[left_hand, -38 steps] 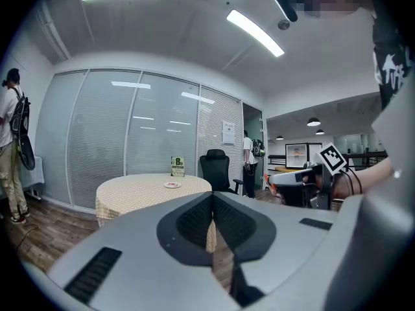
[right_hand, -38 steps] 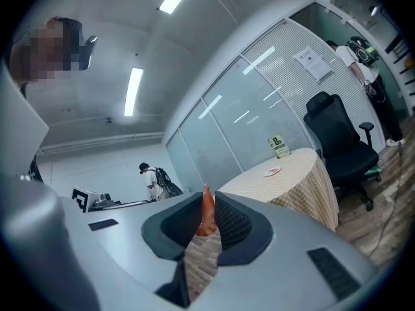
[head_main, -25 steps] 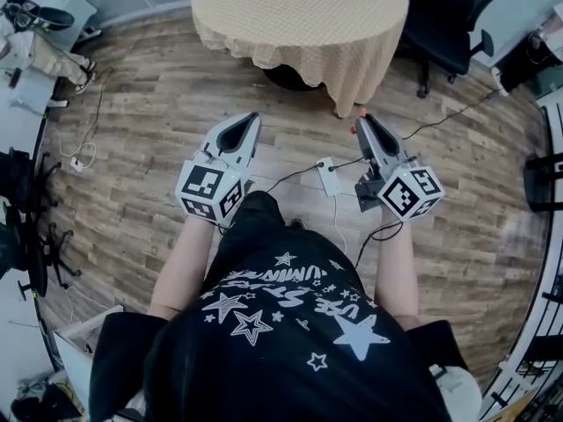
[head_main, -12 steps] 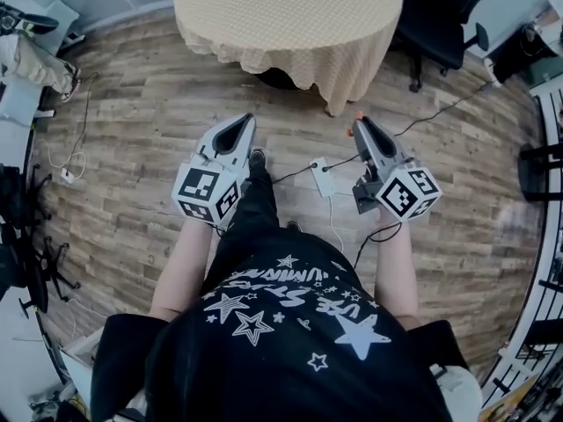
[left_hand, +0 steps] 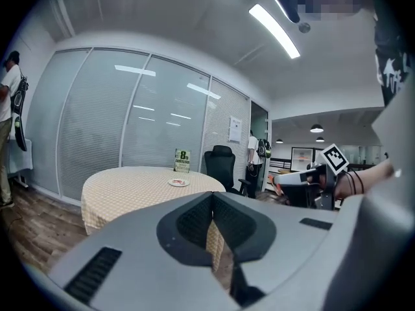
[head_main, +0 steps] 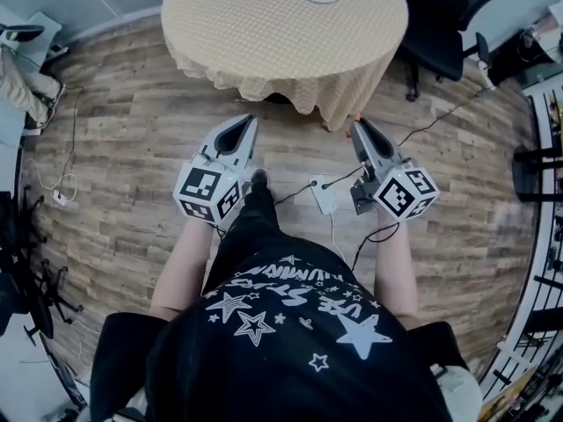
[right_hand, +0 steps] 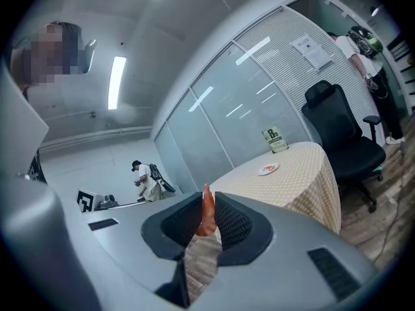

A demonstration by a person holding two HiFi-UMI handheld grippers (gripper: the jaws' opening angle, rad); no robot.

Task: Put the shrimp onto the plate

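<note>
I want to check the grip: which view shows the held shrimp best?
The right gripper view: the shrimp stands pinched between the right gripper's jaws. Head view shows only an orange tip; left gripper view, nothing clear.

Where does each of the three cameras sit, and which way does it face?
Head view: on the person's head, facing steeply down at floor and table; shows torso, forearms, left gripper, right gripper.
Left gripper view: on the left gripper, facing along its shut fingers toward the table.
Right gripper view: on the right gripper, facing along fingers shut on the shrimp, toward the table.
Both gripper views share the plate.
</note>
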